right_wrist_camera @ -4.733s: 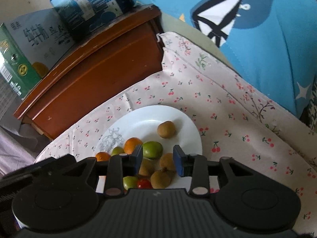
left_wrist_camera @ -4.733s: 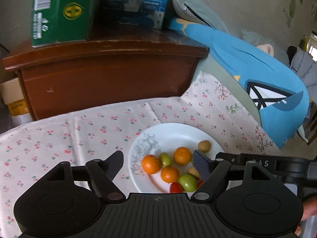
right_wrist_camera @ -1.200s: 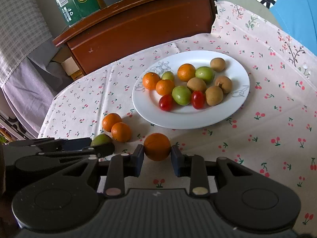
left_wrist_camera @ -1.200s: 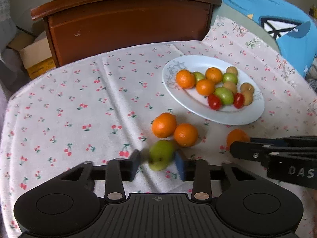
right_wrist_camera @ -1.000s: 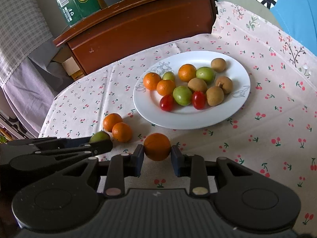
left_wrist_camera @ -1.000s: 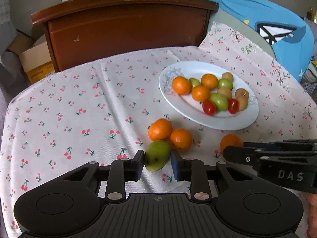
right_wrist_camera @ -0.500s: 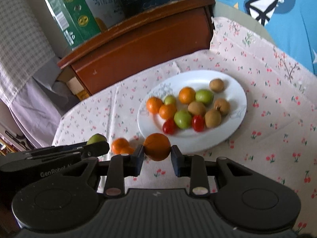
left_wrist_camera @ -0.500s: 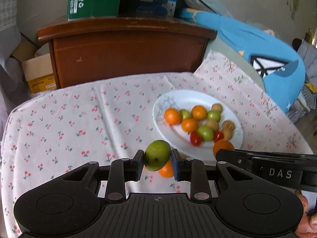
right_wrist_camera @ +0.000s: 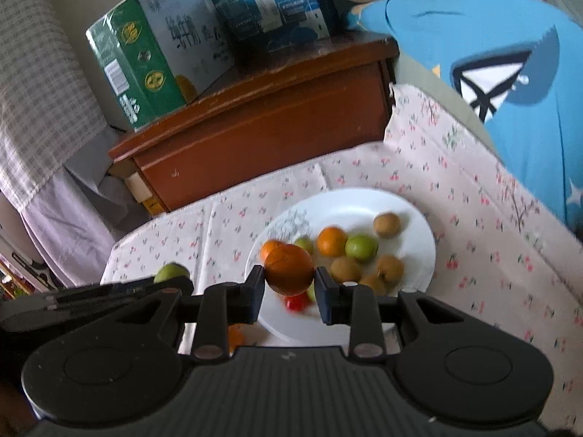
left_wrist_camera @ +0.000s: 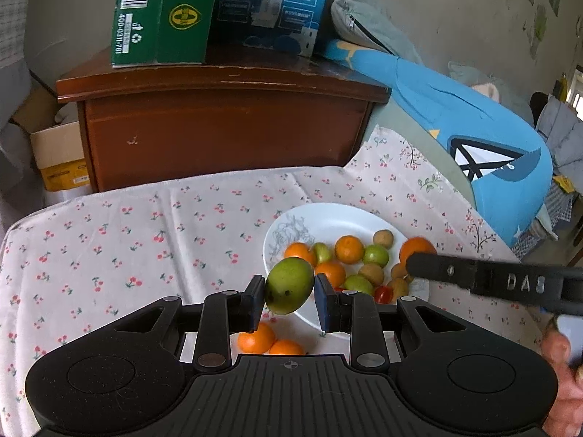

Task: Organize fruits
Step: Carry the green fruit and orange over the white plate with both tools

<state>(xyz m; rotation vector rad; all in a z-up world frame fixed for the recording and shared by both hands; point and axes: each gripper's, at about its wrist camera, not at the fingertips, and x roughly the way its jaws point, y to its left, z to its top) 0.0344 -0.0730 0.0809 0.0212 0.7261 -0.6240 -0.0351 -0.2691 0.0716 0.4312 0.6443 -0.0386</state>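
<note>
- A green, egg-shaped mango (left_wrist_camera: 289, 286) is pinched between the pads of the left tongs (left_wrist_camera: 289, 300) and is held clear above the cloth, in front of the near-left rim of the plate.
- A round orange fruit (right_wrist_camera: 289, 269) is pinched by the right tongs (right_wrist_camera: 289, 293) — it is held in the air over the near-left part of the plate.
- The white round plate with a grey line drawing (left_wrist_camera: 328, 218) is set on the tabletop, which is covered by a pale cloth printed with small red cherries (left_wrist_camera: 127, 225).
- On the plate a heap of fruit is seen: oranges, green plums, brown kiwi-like fruits and red cherry tomatoes; the exact count cannot be told.
- Two small oranges (left_wrist_camera: 269, 342) are left lying on the cloth just beside the plate's near rim, touching each other, below the left tongs.
- Part of a person's hand (left_wrist_camera: 563, 382) is seen at the right edge of the left wrist view.
- Behind the tabletop a dark brown wooden cabinet (left_wrist_camera: 226, 127) is seen — a green carton (left_wrist_camera: 160, 14) and a blue carton (left_wrist_camera: 269, 3) are stood on it.
</note>
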